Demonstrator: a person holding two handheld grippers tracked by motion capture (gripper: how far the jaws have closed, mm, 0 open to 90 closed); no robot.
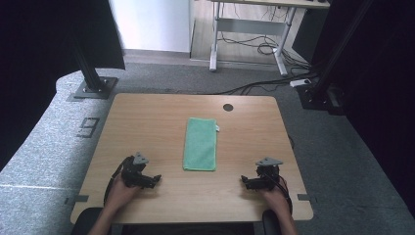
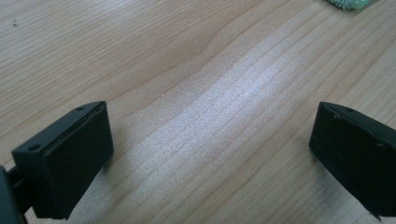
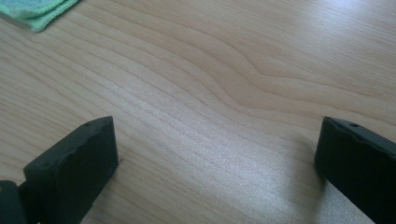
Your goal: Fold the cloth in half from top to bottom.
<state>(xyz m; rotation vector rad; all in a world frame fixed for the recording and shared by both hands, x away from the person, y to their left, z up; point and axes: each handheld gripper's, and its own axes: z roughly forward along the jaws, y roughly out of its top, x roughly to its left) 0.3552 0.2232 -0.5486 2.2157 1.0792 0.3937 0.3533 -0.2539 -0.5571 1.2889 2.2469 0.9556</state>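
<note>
The high view looks down on the whole table (image 1: 147, 127); both gripper views skim its wood closely, sharing the green cloth (image 1: 200, 144).

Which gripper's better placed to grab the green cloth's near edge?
Left, marginally. The left gripper sits slightly nearer the green cloth than the right gripper; both rest open on the table.

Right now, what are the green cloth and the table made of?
The green cloth looks like soft, fuzzy microfibre: its edge shows a nubbly pile. The table looks like wood or wood-look laminate, smooth with a slight sheen and printed-looking grain lines.
</note>
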